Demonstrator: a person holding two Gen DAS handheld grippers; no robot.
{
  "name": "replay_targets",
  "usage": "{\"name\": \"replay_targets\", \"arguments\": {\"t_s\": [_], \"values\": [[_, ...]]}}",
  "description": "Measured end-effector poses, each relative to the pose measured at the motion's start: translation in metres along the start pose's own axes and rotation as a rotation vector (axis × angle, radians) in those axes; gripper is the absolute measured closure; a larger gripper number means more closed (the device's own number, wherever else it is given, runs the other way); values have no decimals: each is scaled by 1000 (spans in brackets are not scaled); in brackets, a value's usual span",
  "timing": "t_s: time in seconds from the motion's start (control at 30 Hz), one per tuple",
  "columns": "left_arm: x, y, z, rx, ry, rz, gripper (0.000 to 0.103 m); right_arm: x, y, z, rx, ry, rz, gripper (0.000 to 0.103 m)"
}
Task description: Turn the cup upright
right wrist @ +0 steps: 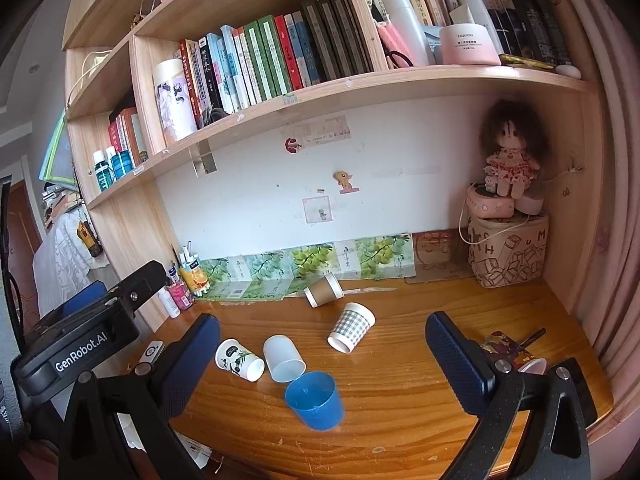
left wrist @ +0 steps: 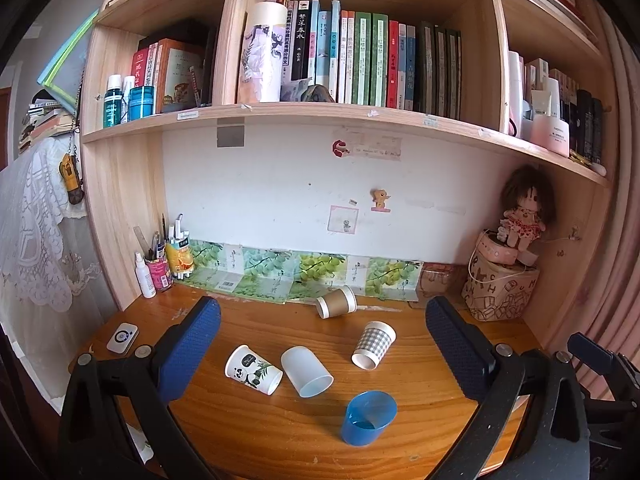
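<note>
Five cups lie on their sides on the wooden surface (left wrist: 420, 384), none upright. The blue cup (left wrist: 369, 418) sits nearest, at about 6 o'clock in the left wrist view, its long axis tilted so the open mouth faces up and toward the bookshelf. Just beyond it, toward 11 o'clock, the white cup (left wrist: 306, 371) points its mouth toward the camera and slightly right, and the panda cup (left wrist: 253, 369) lies just beside it, mouth toward the white cup. The checked cup (left wrist: 373, 345) lies at 12 o'clock from the blue one, mouth toward the camera and left. The brown cup (left wrist: 336, 301) rests farthest back against the grape-print cards (left wrist: 316, 270), mouth to the left. The left tongs (left wrist: 322, 344) are spread wide and hold nothing; the right tongs (right wrist: 322, 346) are likewise spread and empty. A pen holder (left wrist: 159, 270) stands at 10 o'clock, a doll (left wrist: 524, 212) on a patterned box (left wrist: 500, 292) at 2 o'clock.
</note>
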State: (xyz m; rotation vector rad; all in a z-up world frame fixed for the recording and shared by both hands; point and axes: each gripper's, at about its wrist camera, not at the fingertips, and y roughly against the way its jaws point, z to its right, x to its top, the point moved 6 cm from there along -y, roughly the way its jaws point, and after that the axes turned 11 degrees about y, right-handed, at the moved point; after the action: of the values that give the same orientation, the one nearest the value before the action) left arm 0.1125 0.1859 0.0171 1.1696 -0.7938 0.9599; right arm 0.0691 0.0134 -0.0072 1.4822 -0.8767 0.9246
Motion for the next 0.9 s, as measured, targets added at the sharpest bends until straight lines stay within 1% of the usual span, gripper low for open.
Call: {"name": "replay_targets", "arguments": {"t_s": [0.17,0.4,0.57,0.7,0.9], "values": [[-4,-7,1,33,-17,-24,1,1,-3,1,12,-1,-1,0],[-13,-12,-2,61,-18,-74,1,-3,-8,-1,29,-4,-35,0],[-15,-16,-9,75,-14,-93,1,-7,-14,-3,35,-21,-59,0],[-17,-25,-16,79,-7,-125,1,-8,-22,-9,35,-25,-88,0],[-21,-48,-29,75,4,-195,1,-12,-43,-20,24,-34,-156,0]]}}
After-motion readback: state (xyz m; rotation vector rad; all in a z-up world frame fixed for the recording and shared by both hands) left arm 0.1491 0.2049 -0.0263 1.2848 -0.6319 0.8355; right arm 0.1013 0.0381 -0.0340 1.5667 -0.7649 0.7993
